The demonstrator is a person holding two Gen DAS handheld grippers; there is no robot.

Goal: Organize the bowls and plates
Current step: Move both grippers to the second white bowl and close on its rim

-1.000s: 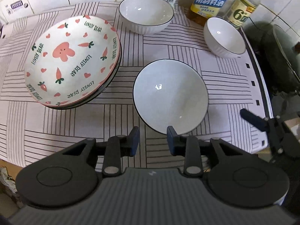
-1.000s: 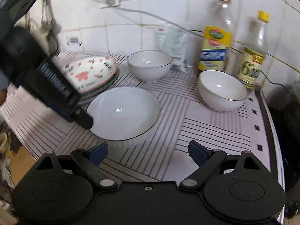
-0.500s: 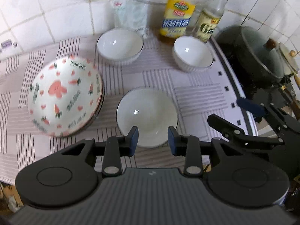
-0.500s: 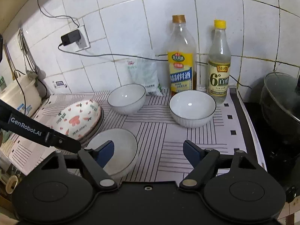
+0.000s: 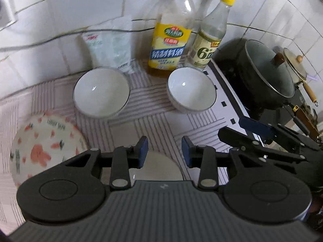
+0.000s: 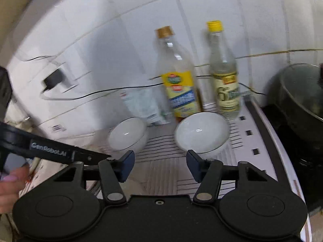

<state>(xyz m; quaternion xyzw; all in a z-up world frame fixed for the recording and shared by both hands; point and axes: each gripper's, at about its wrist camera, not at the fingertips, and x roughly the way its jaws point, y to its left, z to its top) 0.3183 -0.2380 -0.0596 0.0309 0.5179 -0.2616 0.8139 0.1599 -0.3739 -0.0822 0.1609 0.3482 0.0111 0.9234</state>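
Two white bowls stand at the back of the striped mat: a left bowl (image 5: 101, 95) (image 6: 128, 136) and a right bowl (image 5: 190, 89) (image 6: 201, 134). A third white bowl (image 5: 159, 167) lies just under my left gripper (image 5: 164, 151), mostly hidden by it. A stack of plates, the top one (image 5: 45, 145) with pink hearts and carrots, sits at the left. My left gripper is open and empty above the near bowl. My right gripper (image 6: 160, 166) (image 5: 256, 127) is open and empty, raised in front of the two back bowls.
Two bottles, one with a yellow label (image 5: 171, 34) (image 6: 177, 80) and one with a yellow cap (image 5: 212, 36) (image 6: 223, 74), and a plastic packet (image 5: 110, 46) stand against the tiled wall. A dark lidded pot (image 5: 266, 72) (image 6: 298, 100) sits on the stove at the right. A cable runs along the wall.
Both grippers have pulled back and tilted up, so the wall and bottles fill more of each view. The near bowl has slid under my left gripper. Both grippers stay open.
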